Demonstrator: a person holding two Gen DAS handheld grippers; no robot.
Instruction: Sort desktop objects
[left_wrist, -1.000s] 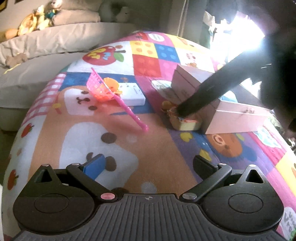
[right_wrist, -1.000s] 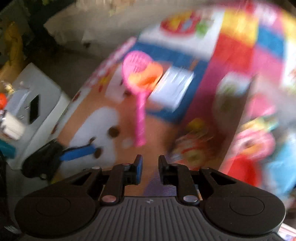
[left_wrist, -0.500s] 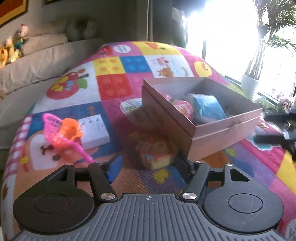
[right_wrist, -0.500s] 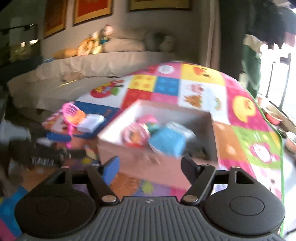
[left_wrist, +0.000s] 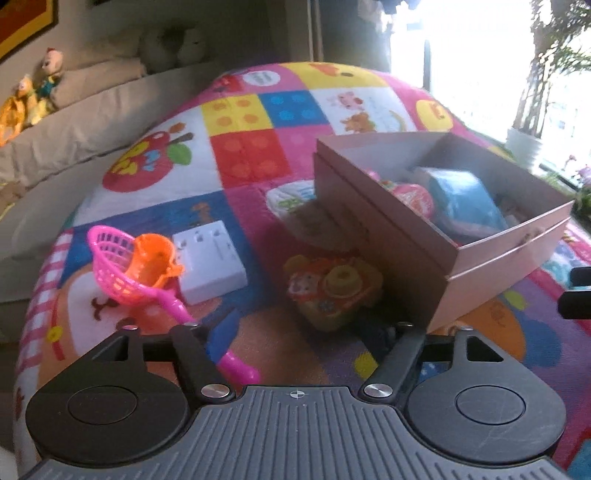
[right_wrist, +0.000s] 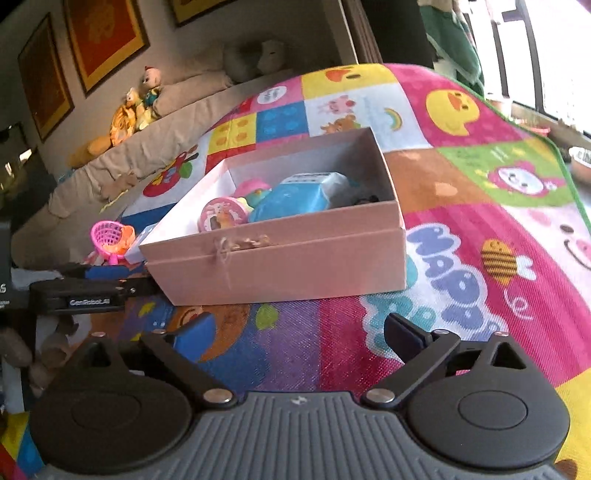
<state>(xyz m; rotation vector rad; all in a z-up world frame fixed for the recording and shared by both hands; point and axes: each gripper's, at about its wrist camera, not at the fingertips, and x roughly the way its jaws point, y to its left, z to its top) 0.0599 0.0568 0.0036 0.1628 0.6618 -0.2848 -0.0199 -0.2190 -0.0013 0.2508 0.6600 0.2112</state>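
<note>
A pink cardboard box (left_wrist: 491, 266) (right_wrist: 277, 258) sits on the patchwork play mat and holds a blue packet (right_wrist: 295, 199), a round pink tin (right_wrist: 223, 216) and a small pink toy. A yellow toy camera (left_wrist: 332, 288) lies on the mat against the box's near corner. My left gripper (left_wrist: 303, 332) hovers just short of it, jaws opening, pads not touching it. A pink scoop net (left_wrist: 122, 266) with an orange cup inside and a white carton (left_wrist: 210, 266) lie to the left. My right gripper (right_wrist: 299, 332) is in front of the box's long side, jaws opening wide with nothing between them.
The play mat (right_wrist: 461, 184) stretches to the right of the box. A beige sofa with plush toys (left_wrist: 33, 96) runs along the far left. A potted plant (left_wrist: 524, 144) stands by the bright window. The left gripper's body (right_wrist: 85, 291) shows at the box's left end.
The left view has swung right from the scoop net to the toy camera and box. The dark arm that reached the toy has withdrawn. The right gripper went from shut to wide open.
</note>
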